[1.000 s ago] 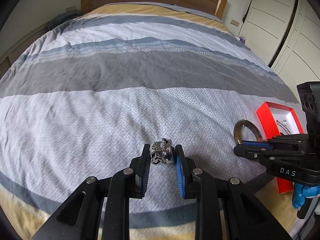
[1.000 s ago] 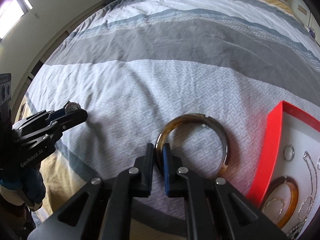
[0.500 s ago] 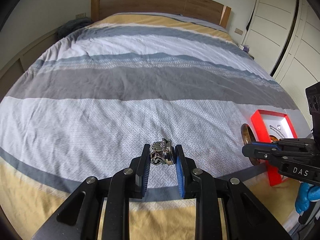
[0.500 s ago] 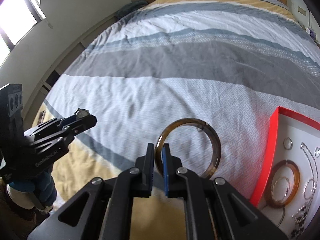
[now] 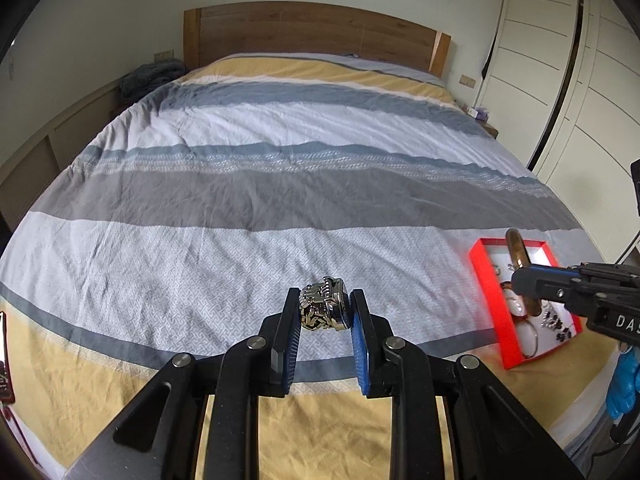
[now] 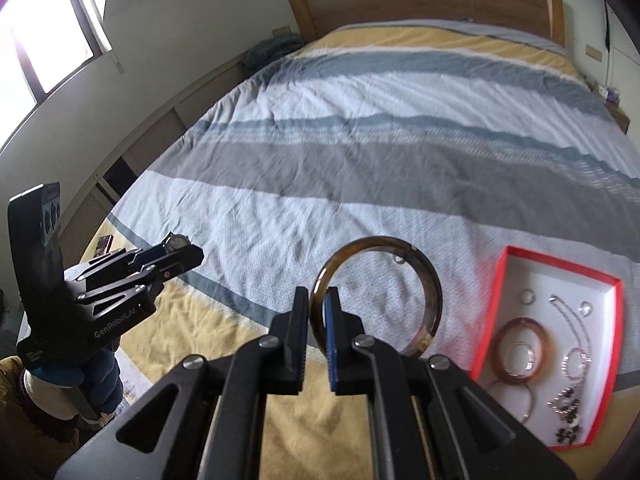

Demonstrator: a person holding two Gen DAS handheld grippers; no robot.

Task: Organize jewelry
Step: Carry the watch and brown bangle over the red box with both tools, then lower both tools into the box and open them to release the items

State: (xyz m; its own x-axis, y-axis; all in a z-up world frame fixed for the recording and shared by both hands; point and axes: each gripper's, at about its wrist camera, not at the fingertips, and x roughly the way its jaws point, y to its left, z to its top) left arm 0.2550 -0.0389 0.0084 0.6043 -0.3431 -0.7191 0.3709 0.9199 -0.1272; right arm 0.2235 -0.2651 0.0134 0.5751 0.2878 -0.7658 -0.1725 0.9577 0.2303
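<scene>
Your left gripper (image 5: 325,315) pinches a silver watch (image 5: 323,313); your right gripper (image 6: 317,312) pinches a brown bangle (image 6: 432,292) above the bed (image 5: 280,184), near the red box (image 6: 560,276).

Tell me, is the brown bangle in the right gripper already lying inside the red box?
No, the brown bangle is pinched in the right gripper, in the air beside the red box.

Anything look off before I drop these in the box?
Nothing stands out. The left gripper is shut on the watch, the right gripper is shut on the bangle, and the red box sits flat on the bed with its jewelry inside.
</scene>
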